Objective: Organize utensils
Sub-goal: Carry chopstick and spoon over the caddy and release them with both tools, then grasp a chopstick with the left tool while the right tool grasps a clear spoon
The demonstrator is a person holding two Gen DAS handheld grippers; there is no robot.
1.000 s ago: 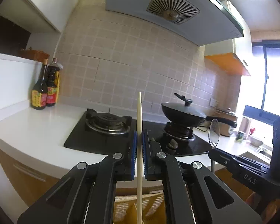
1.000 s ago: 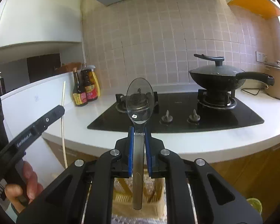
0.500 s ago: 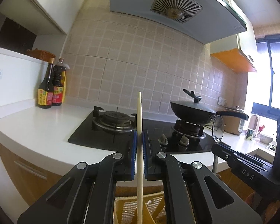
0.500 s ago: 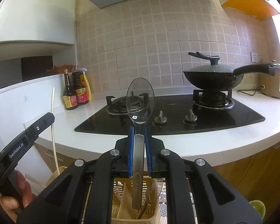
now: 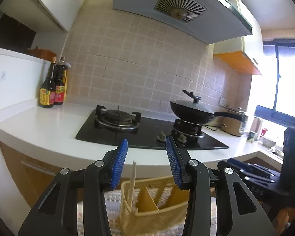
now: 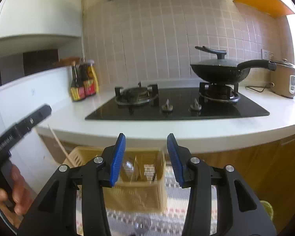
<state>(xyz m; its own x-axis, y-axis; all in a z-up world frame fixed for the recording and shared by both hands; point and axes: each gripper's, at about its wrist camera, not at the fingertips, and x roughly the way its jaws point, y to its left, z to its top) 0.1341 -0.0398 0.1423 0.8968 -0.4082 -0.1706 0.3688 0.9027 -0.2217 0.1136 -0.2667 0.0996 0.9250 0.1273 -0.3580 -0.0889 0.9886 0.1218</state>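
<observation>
My left gripper (image 5: 146, 149) is open and empty above a yellow divided utensil basket (image 5: 167, 210). A pale chopstick (image 5: 131, 182) stands in the basket's left compartment, leaning against its wall. My right gripper (image 6: 146, 144) is open and empty above the same basket (image 6: 135, 192). A metal spoon (image 6: 127, 167) sits bowl-up inside the basket, and the chopstick (image 6: 59, 145) sticks out at its left end. The left gripper's body (image 6: 19, 129) and the hand holding it show at the left of the right wrist view.
The basket rests on a patterned mat (image 6: 173, 179) below the white counter (image 5: 39, 125). On the counter are a black gas hob (image 5: 147, 133), a lidded wok (image 5: 192, 112), sauce bottles (image 5: 53, 86) and a rice cooker (image 6: 283, 80). Another shiny utensil (image 6: 141, 224) lies at the bottom edge.
Both grippers opened and lowered toward the basket. The left let go of the chopstick, and the right let go of the spoon; both now stand in the basket.
</observation>
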